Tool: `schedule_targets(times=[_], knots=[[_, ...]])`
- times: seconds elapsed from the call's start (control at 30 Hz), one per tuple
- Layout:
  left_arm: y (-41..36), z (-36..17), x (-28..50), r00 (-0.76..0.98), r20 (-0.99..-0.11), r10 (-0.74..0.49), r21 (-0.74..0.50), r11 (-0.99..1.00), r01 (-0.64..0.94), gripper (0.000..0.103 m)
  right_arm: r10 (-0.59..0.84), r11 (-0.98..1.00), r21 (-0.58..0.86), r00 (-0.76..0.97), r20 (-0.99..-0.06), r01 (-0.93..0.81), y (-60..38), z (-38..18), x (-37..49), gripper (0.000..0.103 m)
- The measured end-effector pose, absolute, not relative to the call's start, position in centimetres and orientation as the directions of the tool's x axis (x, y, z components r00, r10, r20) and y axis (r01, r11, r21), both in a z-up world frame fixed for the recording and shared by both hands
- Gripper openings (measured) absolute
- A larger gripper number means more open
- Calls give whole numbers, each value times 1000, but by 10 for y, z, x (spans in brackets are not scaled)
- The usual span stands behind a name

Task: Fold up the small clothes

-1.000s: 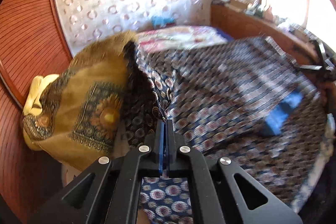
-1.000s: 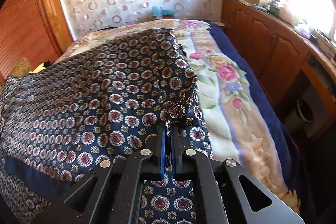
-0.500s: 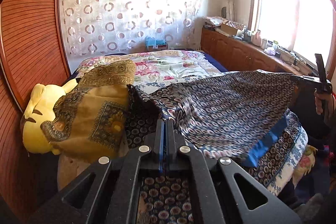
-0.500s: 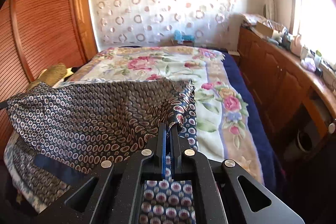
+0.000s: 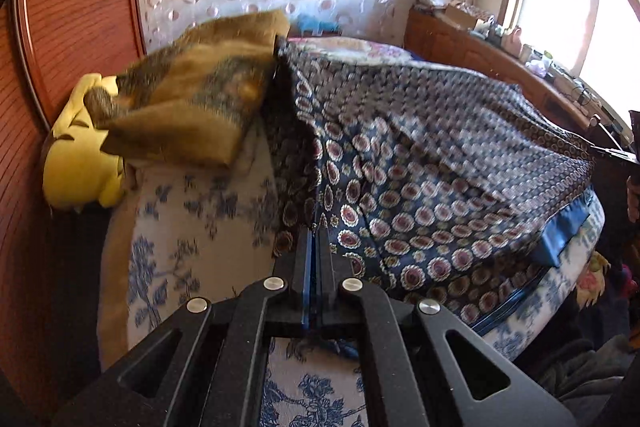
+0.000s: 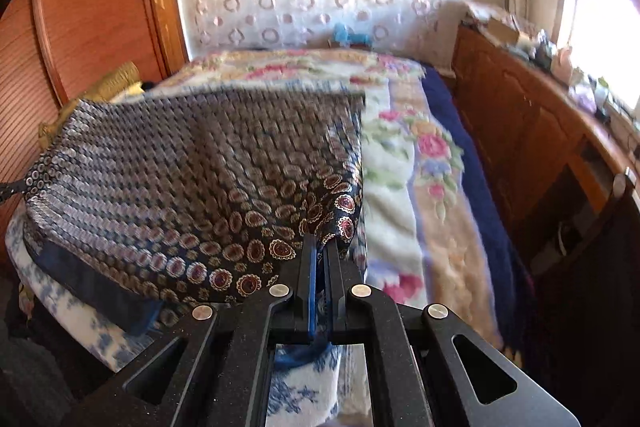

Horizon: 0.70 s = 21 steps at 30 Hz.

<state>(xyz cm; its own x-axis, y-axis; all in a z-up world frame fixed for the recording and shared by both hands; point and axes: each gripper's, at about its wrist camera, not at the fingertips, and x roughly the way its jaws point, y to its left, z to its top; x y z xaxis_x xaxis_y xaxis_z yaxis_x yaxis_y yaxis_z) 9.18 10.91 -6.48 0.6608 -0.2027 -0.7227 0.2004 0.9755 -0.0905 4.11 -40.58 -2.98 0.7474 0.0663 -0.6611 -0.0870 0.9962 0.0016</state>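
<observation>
A dark blue garment (image 5: 420,155) printed with round red and gold medallions hangs stretched above the bed between both grippers. My left gripper (image 5: 318,227) is shut on one of its corners, and the cloth fans out to the right from the fingertips. My right gripper (image 6: 320,247) is shut on the opposite corner, and the garment (image 6: 192,171) spreads away to the left. A plain blue hem band (image 5: 564,231) runs along the lower edge. The far end of the cloth meets the other gripper at each view's edge.
The bed (image 6: 404,163) carries a floral blanket, with a blue-and-white printed cover (image 5: 188,227) at its near end. A golden patterned cloth (image 5: 200,95) lies over a yellow plush toy (image 5: 80,171) by the wooden wardrobe (image 5: 60,27). A cluttered wooden cabinet (image 6: 532,131) lines the window side.
Both grippers have travelled with the garment held taut between them. The cloth has come lower toward the bed, and the blue-and-white cover now shows beneath the left gripper.
</observation>
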Motion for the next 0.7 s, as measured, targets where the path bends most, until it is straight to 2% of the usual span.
schedule_targets(times=[0.23, 0.37, 0.43, 0.47, 0.5, 0.57, 0.63, 0.7], knots=[[109, -67, 92, 659, -726, -200, -97, 977, 190, 2, 54, 997, -9, 751, -658, -80, -396, -31, 51, 3], [108, -68, 90, 662, -725, -188, -85, 979, 186, 3, 24, 996, -57, 784, -621, -75, -387, -20, 32, 8], [108, -67, 88, 663, -723, -193, -88, 978, 189, 3, 9, 995, -72, 802, -597, -65, -379, -19, 23, 19], [108, -67, 88, 662, -723, -196, -91, 977, 191, 3, 12, 995, -74, 812, -583, -68, -374, -21, 19, 28], [108, -67, 87, 663, -724, -191, -87, 979, 187, 7, 21, 995, -70, 819, -573, -75, -369, -19, 17, 34], [107, -67, 85, 669, -720, -182, -81, 980, 179, 25, 51, 994, -54, 826, -561, -98, -358, -18, 13, 42], [108, -67, 85, 670, -718, -190, -89, 979, 182, 39, 83, 991, -40, 829, -553, -127, -346, -19, 11, 42], [109, -68, 86, 660, -723, -203, -102, 977, 189, 40, 121, 987, -24, 827, -549, -160, -333, -21, 10, 43]])
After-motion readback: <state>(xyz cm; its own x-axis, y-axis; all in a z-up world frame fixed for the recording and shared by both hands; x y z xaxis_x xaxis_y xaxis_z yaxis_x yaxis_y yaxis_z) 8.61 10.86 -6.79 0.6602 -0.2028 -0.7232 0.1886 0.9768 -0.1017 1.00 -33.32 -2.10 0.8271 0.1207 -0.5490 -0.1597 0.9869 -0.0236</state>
